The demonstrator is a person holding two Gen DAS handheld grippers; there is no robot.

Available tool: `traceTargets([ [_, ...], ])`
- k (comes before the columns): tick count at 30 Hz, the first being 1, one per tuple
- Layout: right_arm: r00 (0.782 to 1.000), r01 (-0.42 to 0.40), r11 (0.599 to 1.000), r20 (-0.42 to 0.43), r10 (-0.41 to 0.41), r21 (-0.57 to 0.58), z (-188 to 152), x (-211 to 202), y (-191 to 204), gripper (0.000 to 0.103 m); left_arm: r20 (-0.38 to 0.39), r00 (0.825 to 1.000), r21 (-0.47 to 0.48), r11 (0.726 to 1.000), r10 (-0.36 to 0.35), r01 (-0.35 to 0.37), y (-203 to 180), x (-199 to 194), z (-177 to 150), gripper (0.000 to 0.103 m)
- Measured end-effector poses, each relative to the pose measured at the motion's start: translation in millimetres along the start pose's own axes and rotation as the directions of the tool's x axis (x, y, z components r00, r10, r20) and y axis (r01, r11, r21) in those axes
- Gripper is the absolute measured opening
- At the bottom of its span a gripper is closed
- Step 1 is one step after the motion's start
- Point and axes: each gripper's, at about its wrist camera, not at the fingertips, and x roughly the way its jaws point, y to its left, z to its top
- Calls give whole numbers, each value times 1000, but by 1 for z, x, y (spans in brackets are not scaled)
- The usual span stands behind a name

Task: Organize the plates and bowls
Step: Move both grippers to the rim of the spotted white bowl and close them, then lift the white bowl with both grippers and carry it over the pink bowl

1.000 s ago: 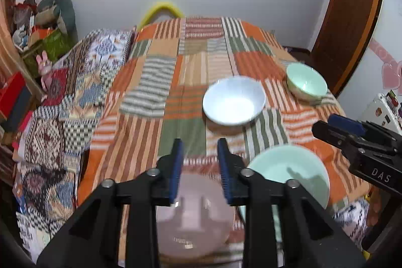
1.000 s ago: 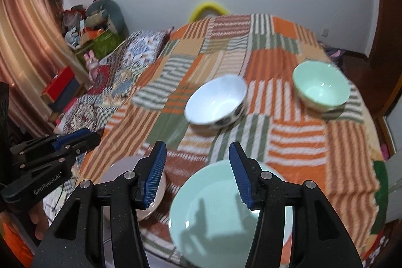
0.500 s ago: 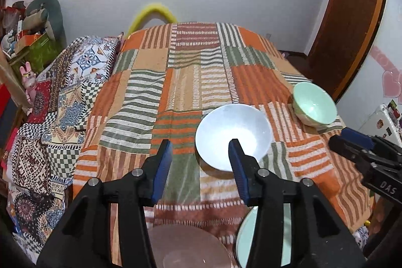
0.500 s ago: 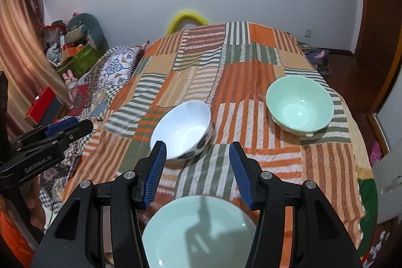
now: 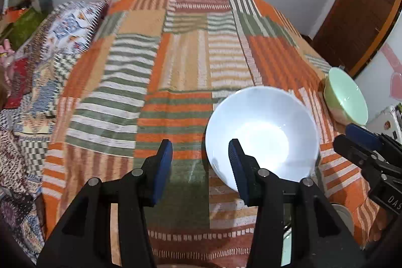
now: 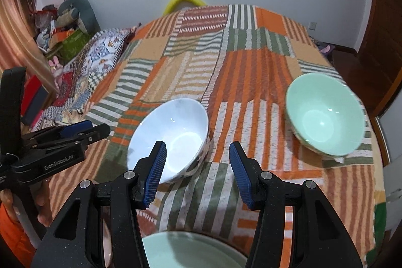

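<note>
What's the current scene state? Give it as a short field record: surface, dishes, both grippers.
surface: striped orange, green and white patchwork blanket
white bowl: round glossy white bowl, upright, empty, mid-blanket
green bowl: round mint-green bowl, upright, empty, apart from the white bowl
green plate: mint-green plate at near edge, partly hidden
left gripper: open, empty, near the white bowl's rim
right gripper: open, empty, between the two bowls

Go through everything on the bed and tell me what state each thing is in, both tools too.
White bowl: upright, empty, on the blanket.
Green bowl: upright, empty, apart from the white bowl.
Green plate: flat at the near edge, empty.
Left tool: open, holding nothing.
Right tool: open, holding nothing.
Blanket: spread over the bed.
</note>
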Motion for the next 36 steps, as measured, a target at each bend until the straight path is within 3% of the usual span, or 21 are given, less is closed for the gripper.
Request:
traceTargets([
  [4, 1000, -2, 1000, -21, 2, -8, -1, 18, 2, 48, -34, 999, -8, 999, -42, 42, 6, 23, 1, 45],
  [7, 1000, 10, 1000, -24, -10, -15, -1, 28, 1, 48, -46, 996, -20, 997, -72, 71, 10, 35, 1, 34],
  [10, 999, 10, 1000, -36, -11, -16, 0, 37, 1, 39, -64, 994, -24, 996, -93, 92, 12, 45, -1, 28],
  [17, 997, -4, 1000, -73, 4, -3, 0, 51, -2, 29, -100, 985, -21, 990, -138, 136, 8, 63, -1, 12],
  [25, 997, -5, 1000, -76, 5, -5, -1, 55, -1, 25, -112, 980, -50, 986, -163, 158, 10, 69, -1, 11],
  [36, 997, 9, 998, -77, -5, 56, -3, 51, -4, 25, -88, 988, 2, 992, -123, 124, -3, 45, -7, 11],
])
